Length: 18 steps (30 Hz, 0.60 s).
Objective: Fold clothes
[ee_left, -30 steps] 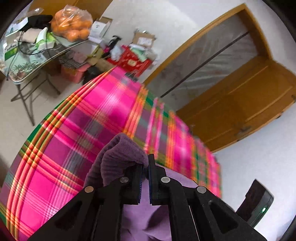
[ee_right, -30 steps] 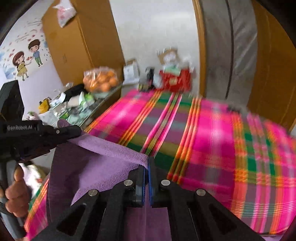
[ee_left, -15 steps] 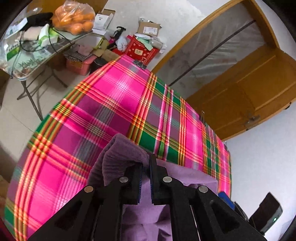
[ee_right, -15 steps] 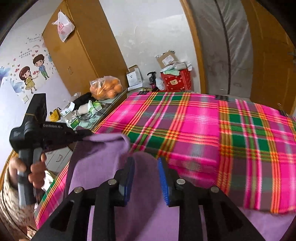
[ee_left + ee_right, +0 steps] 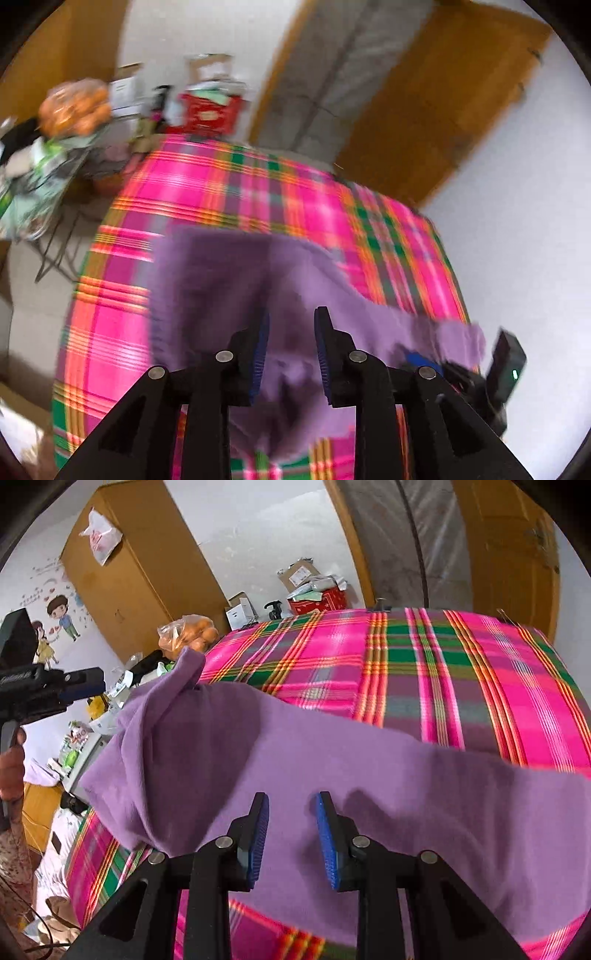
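Observation:
A purple garment (image 5: 332, 760) lies spread over the pink plaid cloth (image 5: 461, 672) of the table; its left corner (image 5: 188, 661) still stands up in a peak. My right gripper (image 5: 291, 830) hovers open just above the garment, nothing between its blue pads. The left wrist view is motion-blurred: my left gripper (image 5: 291, 347) is open over the garment (image 5: 221, 280), holding nothing. In the right wrist view the left gripper (image 5: 74, 686) sits at the far left, apart from the raised corner, held by a hand (image 5: 11, 768).
A side table (image 5: 122, 686) with a bag of oranges (image 5: 192, 635) and clutter stands left of the plaid table. Boxes (image 5: 314, 590) are piled by the far wall, next to a wooden wardrobe (image 5: 140, 572) and a door (image 5: 509, 554).
Both grippers have let go of the purple garment: the right opened half a second ago, the left just now. The garment has dropped onto the plaid cloth, and the left gripper swung quickly.

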{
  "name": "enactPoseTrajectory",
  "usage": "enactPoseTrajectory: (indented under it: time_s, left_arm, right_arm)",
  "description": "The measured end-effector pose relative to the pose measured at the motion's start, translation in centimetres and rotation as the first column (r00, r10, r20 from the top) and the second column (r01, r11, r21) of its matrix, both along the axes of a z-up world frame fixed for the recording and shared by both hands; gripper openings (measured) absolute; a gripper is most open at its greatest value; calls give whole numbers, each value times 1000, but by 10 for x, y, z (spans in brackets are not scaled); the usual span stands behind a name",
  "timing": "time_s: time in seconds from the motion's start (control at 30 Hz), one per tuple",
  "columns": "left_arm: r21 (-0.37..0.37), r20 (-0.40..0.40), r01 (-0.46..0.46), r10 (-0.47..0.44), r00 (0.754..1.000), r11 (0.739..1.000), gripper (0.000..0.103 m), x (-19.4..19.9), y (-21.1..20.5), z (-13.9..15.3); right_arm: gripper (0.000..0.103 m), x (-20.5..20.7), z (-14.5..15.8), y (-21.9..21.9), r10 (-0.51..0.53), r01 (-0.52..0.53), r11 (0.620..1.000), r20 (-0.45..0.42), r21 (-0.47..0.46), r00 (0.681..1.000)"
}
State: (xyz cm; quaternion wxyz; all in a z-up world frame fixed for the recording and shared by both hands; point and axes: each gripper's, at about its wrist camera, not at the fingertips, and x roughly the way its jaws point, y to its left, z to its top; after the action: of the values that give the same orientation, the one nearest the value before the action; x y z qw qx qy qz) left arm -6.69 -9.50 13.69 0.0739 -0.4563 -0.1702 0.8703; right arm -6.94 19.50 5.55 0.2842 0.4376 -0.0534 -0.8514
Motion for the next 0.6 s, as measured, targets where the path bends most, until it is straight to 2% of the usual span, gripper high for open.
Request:
enactPoseTrajectory:
  time_s: [0.13,0.3,0.6]
  left_arm:
    - [1,72,73,-72,995,997,27,-1,31,-19]
    - [-27,145,65,-60,988,998,27,-6,48,-41]
    - [-19,128,58,-55,990,998,30,1,70,-37]
  right_arm:
    - [27,10,-6,12,-21,22,1000,15,-18,1000]
    - [27,21,-8,19,-24,24,999,11,-24,1000]
    - [27,29,-19,27,-41,43,997,40,-69,998]
